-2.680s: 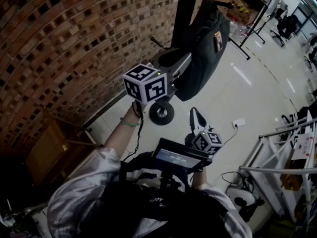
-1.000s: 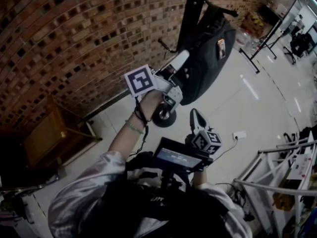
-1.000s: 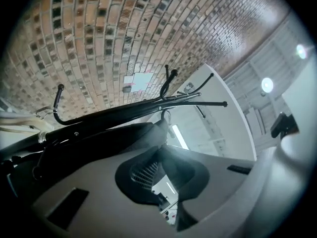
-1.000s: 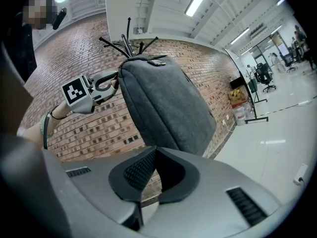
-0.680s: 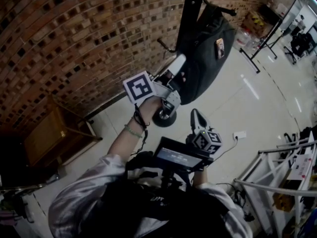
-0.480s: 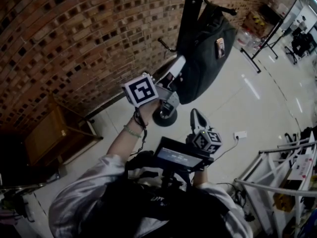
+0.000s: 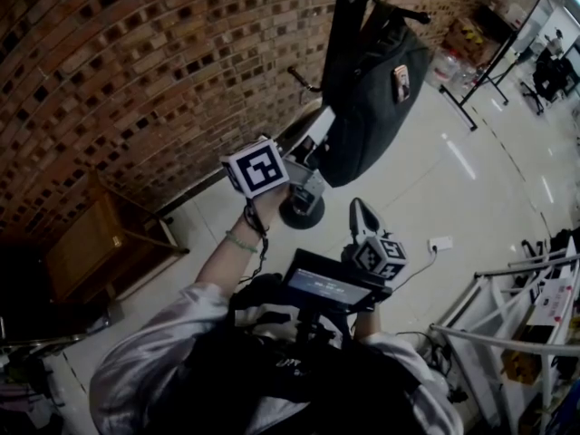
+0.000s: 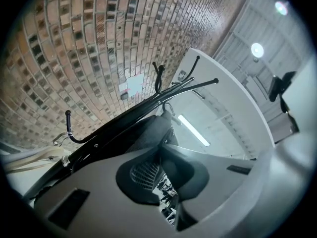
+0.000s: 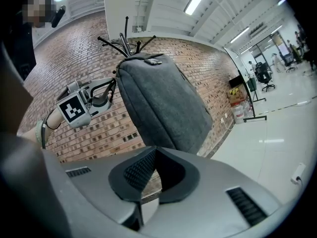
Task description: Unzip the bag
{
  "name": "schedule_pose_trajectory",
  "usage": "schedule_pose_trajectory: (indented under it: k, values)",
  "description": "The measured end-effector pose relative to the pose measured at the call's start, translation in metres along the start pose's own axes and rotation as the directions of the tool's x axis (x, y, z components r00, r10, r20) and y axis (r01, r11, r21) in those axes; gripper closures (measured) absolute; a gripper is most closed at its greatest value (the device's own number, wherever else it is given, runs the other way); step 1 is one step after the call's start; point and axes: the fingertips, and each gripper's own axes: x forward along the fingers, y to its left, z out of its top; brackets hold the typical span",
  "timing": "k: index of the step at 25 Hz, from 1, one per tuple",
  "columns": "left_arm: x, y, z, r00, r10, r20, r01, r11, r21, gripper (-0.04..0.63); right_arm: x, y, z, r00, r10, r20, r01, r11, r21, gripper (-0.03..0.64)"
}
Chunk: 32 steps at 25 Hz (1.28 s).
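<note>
A dark grey backpack [image 7: 372,93] hangs from a black coat stand [image 7: 343,16] in front of a brick wall. In the right gripper view the backpack [image 9: 163,105] hangs upright with its top on the hooks. My left gripper [image 7: 316,145] is raised at the bag's lower left side, with its marker cube [image 7: 256,166] toward me. Its jaws [image 8: 159,147] are shut tip to tip, with nothing visible between them and the bag's fabric [image 8: 146,133] just behind. My right gripper [image 7: 356,209] is held low and back from the bag, shut and empty [image 9: 155,150].
The stand's round base [image 7: 299,214] rests on the pale tiled floor. A wooden cabinet [image 7: 91,261] is at the left by the brick wall [image 7: 136,53]. A white socket strip [image 7: 440,243] lies on the floor, and metal racks [image 7: 507,320] stand at the right.
My left gripper rose to the bag's side, then sank a little and drew back toward me, its cube turning. The right gripper has stayed put.
</note>
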Motion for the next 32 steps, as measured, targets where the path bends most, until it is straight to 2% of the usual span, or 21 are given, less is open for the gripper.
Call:
schedule_pose_trajectory:
  k: [4, 9, 17, 21, 32]
  values:
    - [-0.005, 0.004, -0.005, 1.0, 0.026, -0.014, -0.026, 0.999, 0.039, 0.583, -0.003, 0.001, -0.003, 1.0, -0.001, -0.007, 0.001, 1.0, 0.003, 0.629]
    - [-0.006, 0.004, -0.013, 0.999, -0.004, -0.039, 0.008, 0.995, 0.1, 0.583, -0.005, -0.001, -0.007, 1.0, -0.01, -0.009, 0.01, 1.0, 0.006, 0.629]
    - [-0.017, 0.018, -0.024, 0.999, 0.026, -0.041, -0.021, 0.995, 0.103, 0.583, -0.006, -0.004, -0.009, 1.0, -0.013, -0.013, 0.013, 1.0, 0.007, 0.629]
    - [-0.021, 0.022, -0.031, 0.999, 0.03, -0.04, -0.027, 0.997, 0.078, 0.583, -0.005, -0.005, -0.01, 1.0, -0.018, -0.018, 0.018, 1.0, 0.008, 0.629]
    - [-0.034, 0.035, -0.045, 0.995, 0.073, -0.068, -0.064, 0.99, 0.124, 0.583, -0.004, -0.008, -0.013, 0.999, -0.03, -0.026, 0.03, 1.0, 0.001, 0.629]
